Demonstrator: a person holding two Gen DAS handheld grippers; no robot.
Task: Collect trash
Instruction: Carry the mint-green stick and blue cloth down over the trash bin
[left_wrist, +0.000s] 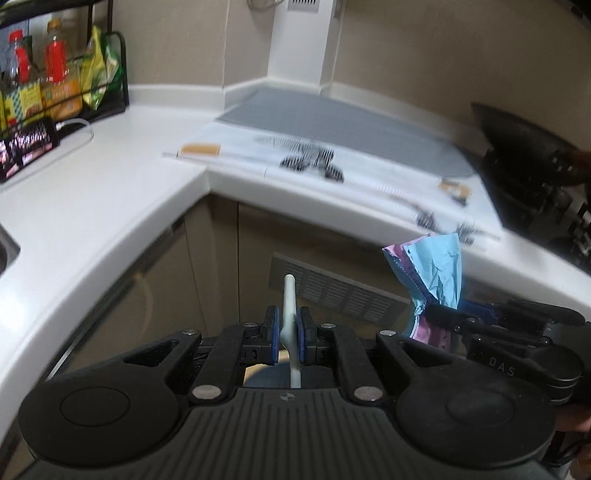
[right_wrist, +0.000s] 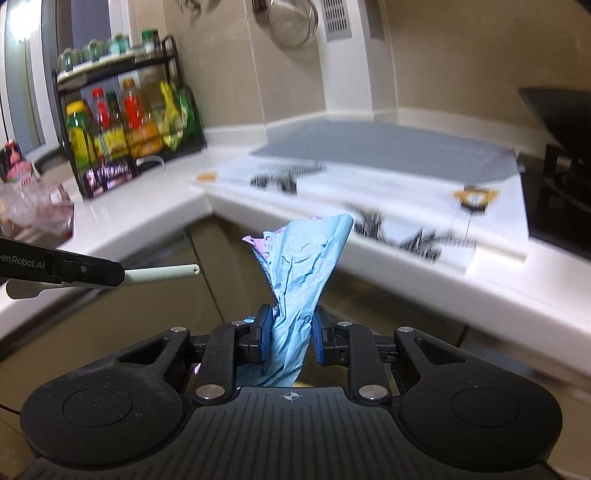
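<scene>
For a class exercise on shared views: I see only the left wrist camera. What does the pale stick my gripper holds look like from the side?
Observer: From the right wrist view, the pale green stick juts past the left gripper, and its tip is free.
Operator: And the right gripper's load?
Observer: The right gripper is shut on crumpled blue paper, with a pink sheet behind it.
Operator: What's on the top shelf of the black rack?
Observer: A row of green-lidded jars.

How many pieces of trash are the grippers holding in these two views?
2: a pale stick clamped in the left gripper, and crumpled blue paper clamped in the right gripper. More may lie out of view.
</scene>
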